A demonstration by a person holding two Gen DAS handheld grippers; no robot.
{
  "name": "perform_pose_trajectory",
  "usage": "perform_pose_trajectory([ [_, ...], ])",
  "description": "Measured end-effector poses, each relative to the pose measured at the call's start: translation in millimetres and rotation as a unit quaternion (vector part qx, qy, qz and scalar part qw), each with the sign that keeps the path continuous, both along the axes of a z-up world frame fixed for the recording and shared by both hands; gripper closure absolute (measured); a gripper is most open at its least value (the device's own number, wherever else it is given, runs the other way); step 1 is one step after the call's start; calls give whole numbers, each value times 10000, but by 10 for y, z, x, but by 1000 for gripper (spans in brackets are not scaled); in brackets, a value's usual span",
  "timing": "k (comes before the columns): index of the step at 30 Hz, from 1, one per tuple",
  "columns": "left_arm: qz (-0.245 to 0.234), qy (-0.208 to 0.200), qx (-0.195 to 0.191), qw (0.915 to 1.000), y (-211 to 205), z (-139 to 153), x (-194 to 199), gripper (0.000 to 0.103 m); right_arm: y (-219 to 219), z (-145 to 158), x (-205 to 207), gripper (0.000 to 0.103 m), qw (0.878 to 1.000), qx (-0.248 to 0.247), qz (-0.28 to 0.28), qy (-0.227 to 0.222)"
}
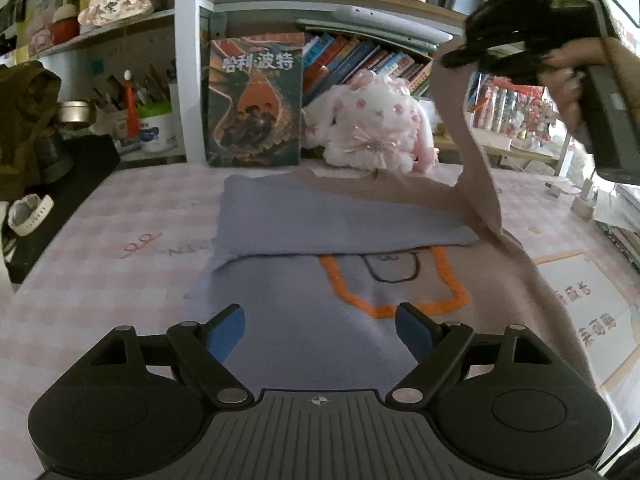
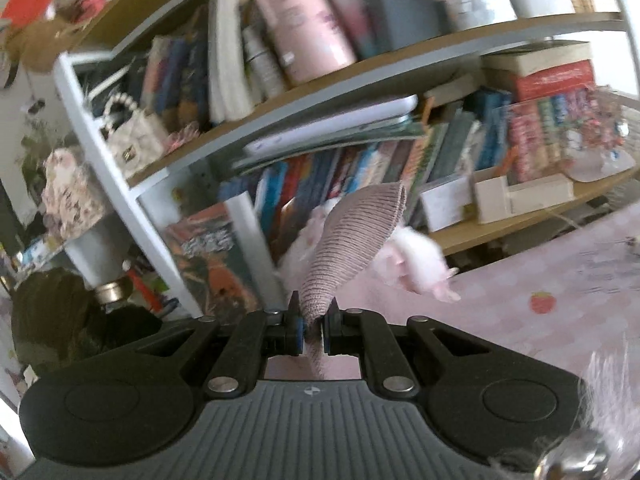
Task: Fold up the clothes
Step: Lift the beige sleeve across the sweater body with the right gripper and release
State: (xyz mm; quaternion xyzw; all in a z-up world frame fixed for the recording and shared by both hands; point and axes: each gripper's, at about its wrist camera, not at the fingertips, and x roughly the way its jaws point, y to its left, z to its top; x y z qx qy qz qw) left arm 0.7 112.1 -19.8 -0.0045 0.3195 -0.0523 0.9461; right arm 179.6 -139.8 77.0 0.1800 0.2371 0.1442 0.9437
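A knit sweater (image 1: 304, 216), blue-grey on the left and beige on the right with an orange outline design (image 1: 400, 304), lies flat on the pink checked table (image 1: 100, 264). One sleeve is folded across its chest. My left gripper (image 1: 320, 332) is open and empty, low over the sweater's lower part. My right gripper (image 1: 464, 56) is raised at the upper right and is shut on the beige sleeve (image 1: 472, 152), which hangs down from it to the sweater. In the right wrist view the gripper (image 2: 312, 328) pinches the ribbed cuff (image 2: 352, 240).
A white bookshelf (image 1: 188, 80) full of books stands behind the table. An upright book (image 1: 256, 100) and a pink plush rabbit (image 1: 372, 128) sit at the table's far edge. A watch (image 1: 28, 212) and dark items lie left. Cards (image 1: 588, 304) lie right.
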Motion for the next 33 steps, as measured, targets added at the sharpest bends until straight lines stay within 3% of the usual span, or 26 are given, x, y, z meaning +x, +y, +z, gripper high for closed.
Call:
perform_pose_trajectory([
  [10, 188, -37, -72, 9998, 406, -14, -46, 18, 897, -343, 194, 95, 9939, -1003, 288, 345],
  [19, 436, 49, -119, 9990, 613, -59, -113, 18, 1535, -863, 279, 95, 9668, -2321, 813, 702],
  [22, 523, 74, -134, 9985, 668, -64, -119, 18, 1672, -1009, 301, 93, 9587, -2553, 951, 814],
  [24, 554, 84, -145, 9983, 688, -67, -109, 18, 1735, -1066, 305, 85, 9570, -2526, 1113, 897],
  [25, 562, 86, -153, 9983, 694, -69, -101, 18, 1757, -1079, 302, 70, 9569, -2460, 1234, 925],
  [27, 553, 89, -180, 9983, 693, -73, -73, 18, 1757, -1047, 255, 56, 9604, -2168, 1559, 797],
  [33, 378, 93, -225, 9990, 625, -83, 13, 18, 1608, -907, 73, 54, 9648, -1769, 1812, 706],
])
